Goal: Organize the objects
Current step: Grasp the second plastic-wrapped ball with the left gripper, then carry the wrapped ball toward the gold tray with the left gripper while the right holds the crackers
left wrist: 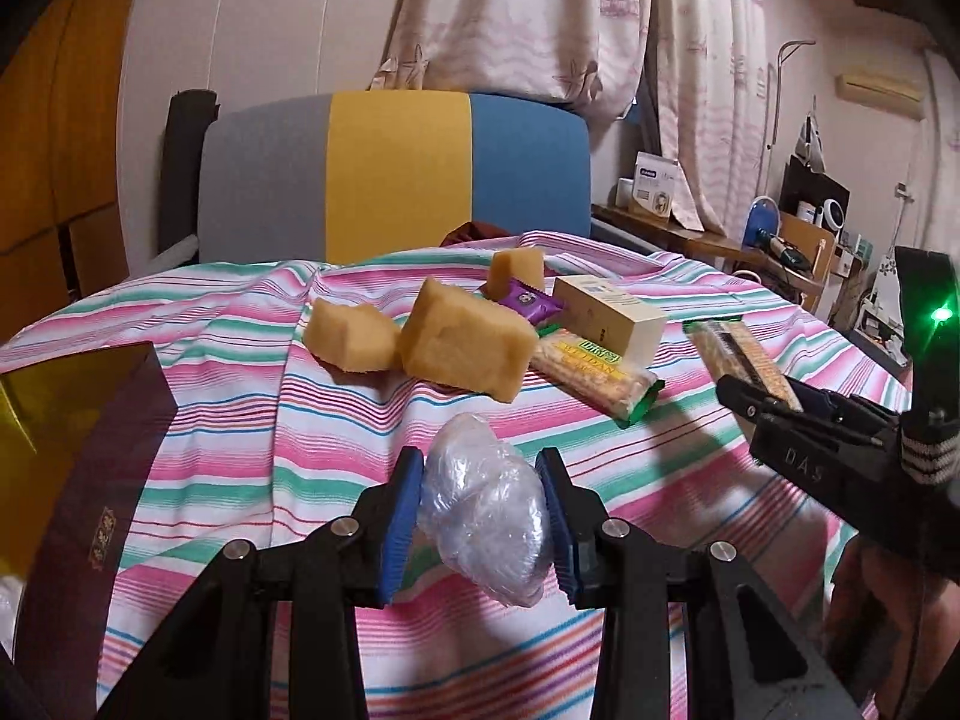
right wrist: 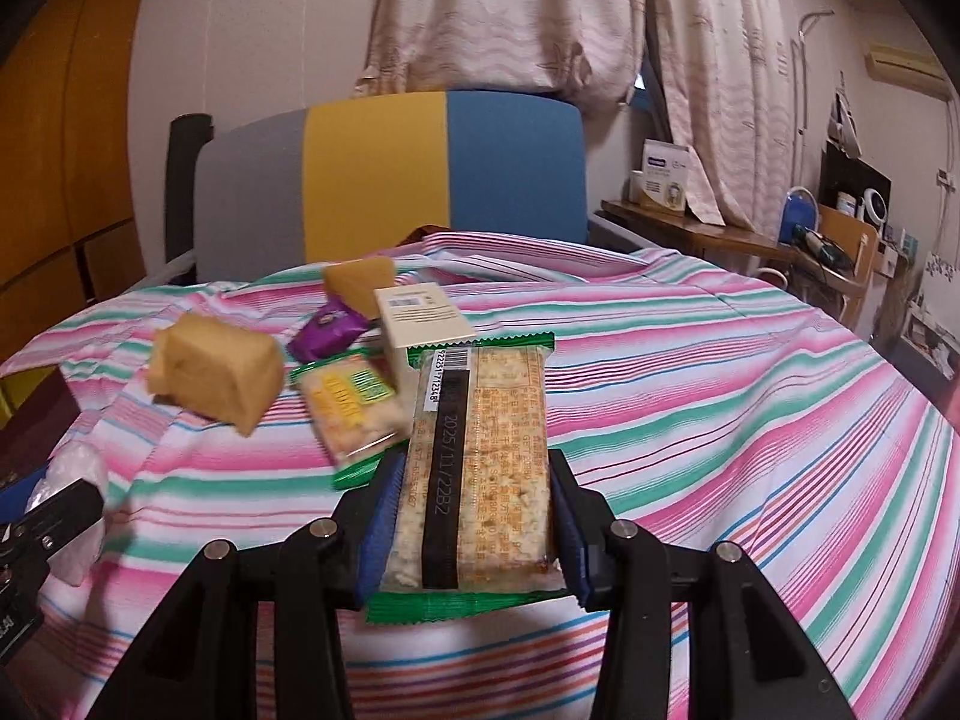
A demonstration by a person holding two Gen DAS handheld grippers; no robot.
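The left hand-held gripper (left wrist: 483, 516) is clenching a clear plastic wad (left wrist: 483, 513) above the striped tabletop (left wrist: 690, 480); the right hand-held gripper (right wrist: 474, 525) is grasping a snack bar (right wrist: 477, 468). A dark box (left wrist: 78, 480) is sitting at left, its contents hidden

warm, dim indoor light tints both views orange. fisheye bending curves the walls and curtains (left wrist: 540, 18) near the edges, and the corners go black. a green led (left wrist: 941, 316) flares at the right of the left wrist view. the sponge block (right wrist: 216, 375) in the right wrist view is smeared with blur.
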